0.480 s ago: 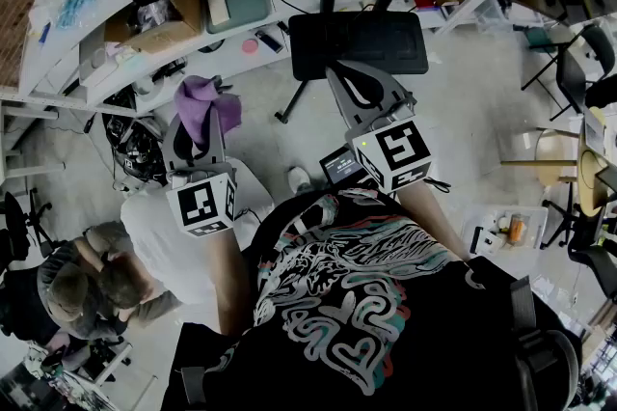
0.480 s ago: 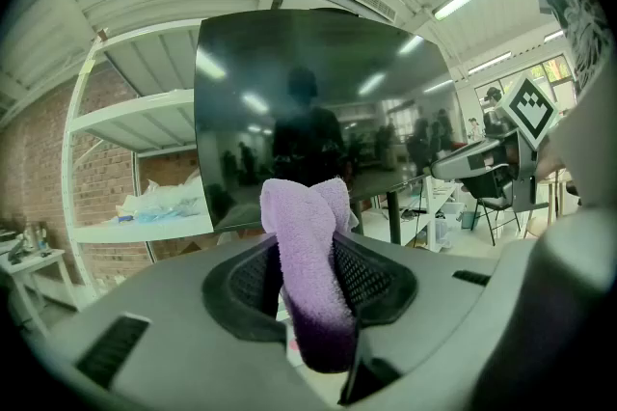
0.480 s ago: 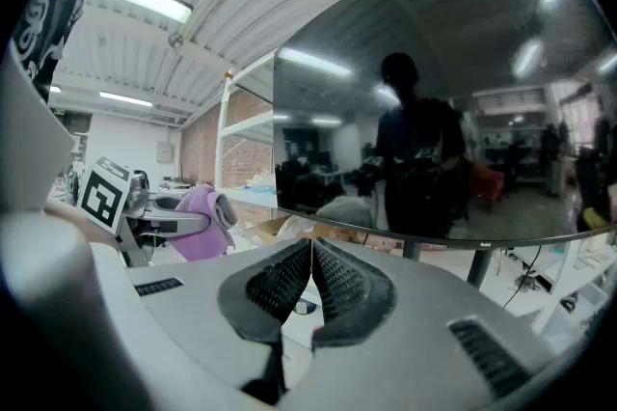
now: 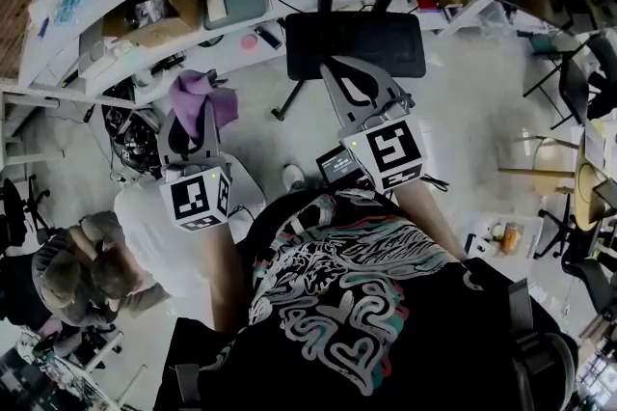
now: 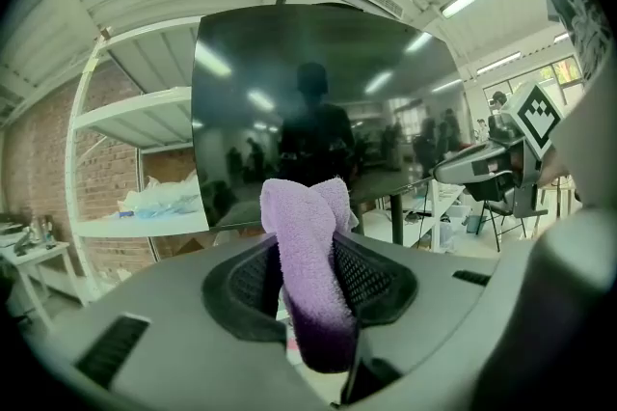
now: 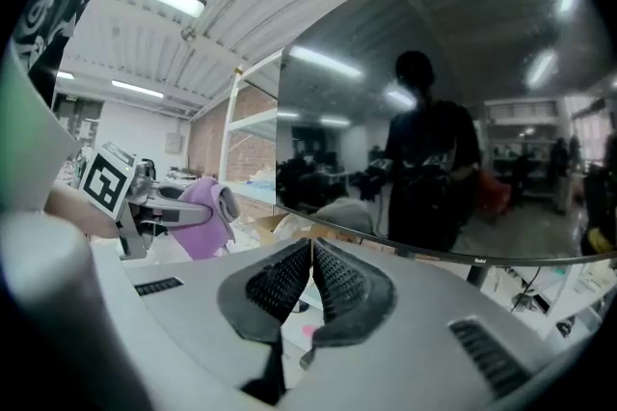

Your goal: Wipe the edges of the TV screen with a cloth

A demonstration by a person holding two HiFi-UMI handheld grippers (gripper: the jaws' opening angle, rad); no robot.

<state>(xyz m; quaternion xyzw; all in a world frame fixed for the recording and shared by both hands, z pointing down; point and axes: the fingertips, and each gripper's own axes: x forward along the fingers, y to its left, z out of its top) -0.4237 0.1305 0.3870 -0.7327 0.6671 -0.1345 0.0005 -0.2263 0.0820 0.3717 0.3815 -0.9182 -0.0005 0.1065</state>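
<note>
Purple cloth clamped in my left gripper; right gripper closed on nothing. TV screen stands at twelve o'clock, apparently untouched. I recommend leading the free fold along its edge, lightly.

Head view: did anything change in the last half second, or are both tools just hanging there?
The left gripper with the purple cloth edged slightly up and left in the picture; the right gripper shifted slightly left. Nothing grabbed or released: cloth stays clamped in the left jaws, right jaws stay shut, empty.
</note>
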